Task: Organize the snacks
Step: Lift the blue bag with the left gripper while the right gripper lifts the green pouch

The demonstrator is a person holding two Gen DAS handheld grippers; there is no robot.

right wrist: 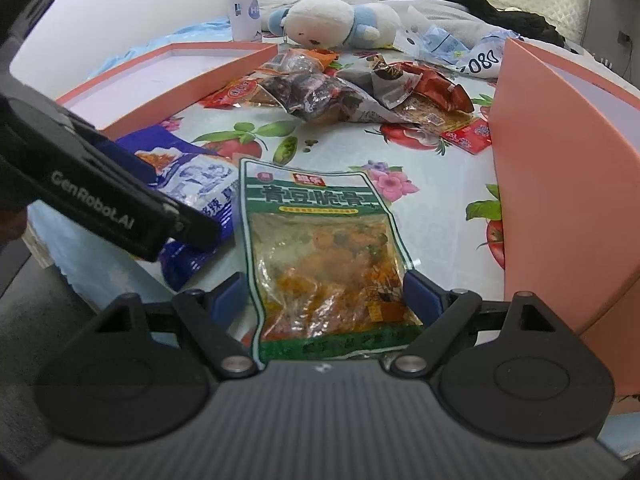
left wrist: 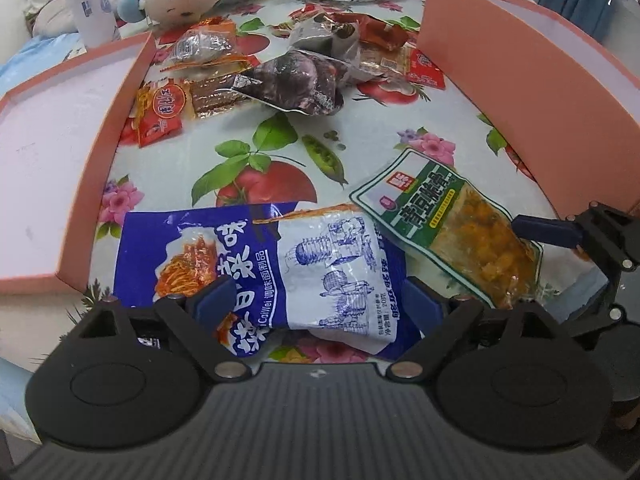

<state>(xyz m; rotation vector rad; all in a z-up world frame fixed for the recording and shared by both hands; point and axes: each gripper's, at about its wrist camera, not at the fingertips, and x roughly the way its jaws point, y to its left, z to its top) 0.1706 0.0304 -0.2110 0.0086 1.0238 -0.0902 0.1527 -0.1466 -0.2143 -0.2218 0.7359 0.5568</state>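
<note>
A blue and white noodle snack packet (left wrist: 256, 268) lies at the table's front edge, between the open fingers of my left gripper (left wrist: 320, 304). It also shows in the right wrist view (right wrist: 196, 184). A green packet with orange contents (right wrist: 320, 256) lies between the open fingers of my right gripper (right wrist: 326, 300); it overlaps the blue packet's right corner in the left wrist view (left wrist: 448, 220). Neither packet is visibly pinched. A pile of mixed snack packets (left wrist: 288, 68) sits further back, also visible in the right wrist view (right wrist: 344, 92).
A pink box lid (left wrist: 60, 152) lies on the left and a pink box (left wrist: 532, 68) stands on the right. The floral tablecloth (left wrist: 360, 128) covers the table. A plush toy (right wrist: 332, 24) and a white bottle (right wrist: 242, 0) are at the back.
</note>
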